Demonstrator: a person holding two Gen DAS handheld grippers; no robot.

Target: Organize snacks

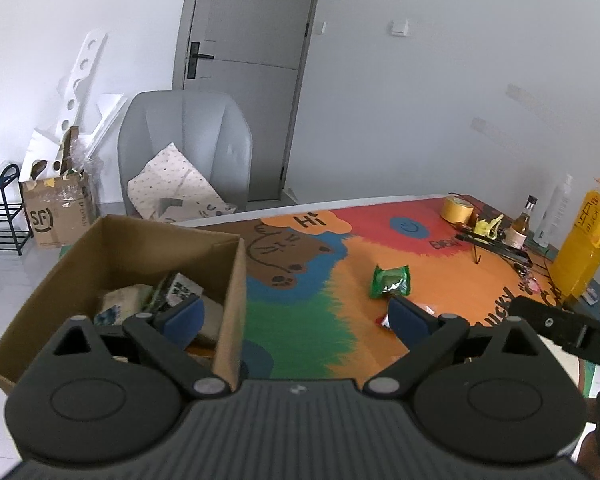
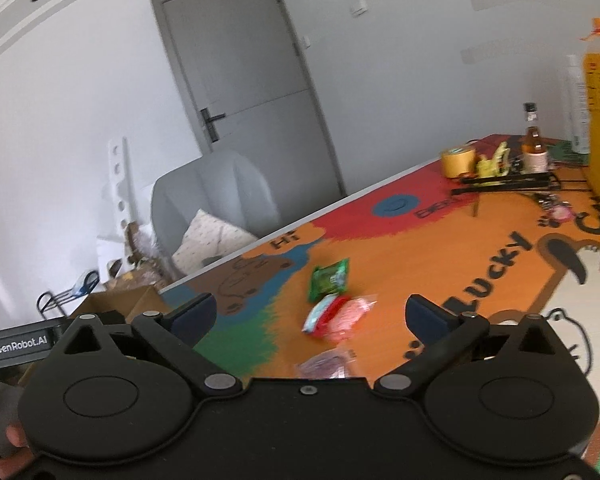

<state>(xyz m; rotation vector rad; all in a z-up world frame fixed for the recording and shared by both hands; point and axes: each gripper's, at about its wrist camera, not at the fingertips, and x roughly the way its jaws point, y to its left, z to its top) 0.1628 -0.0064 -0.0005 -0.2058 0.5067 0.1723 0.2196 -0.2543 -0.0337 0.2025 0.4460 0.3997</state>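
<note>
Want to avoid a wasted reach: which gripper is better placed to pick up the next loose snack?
Right. The right gripper, open and empty, faces the red packet and green packet; the left gripper sits partly over the cardboard box.

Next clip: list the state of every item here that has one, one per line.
Left tool: open, holding nothing.
Right tool: open, holding nothing.
Cardboard box: open-topped, partly filled with snacks.
Green snack packet: sealed, lying flat on the mat, not yet boxed.
Red and pink packets: loose on the mat, overlapping.
Door: shut.
Small brown bottle: upright, capped.
</note>
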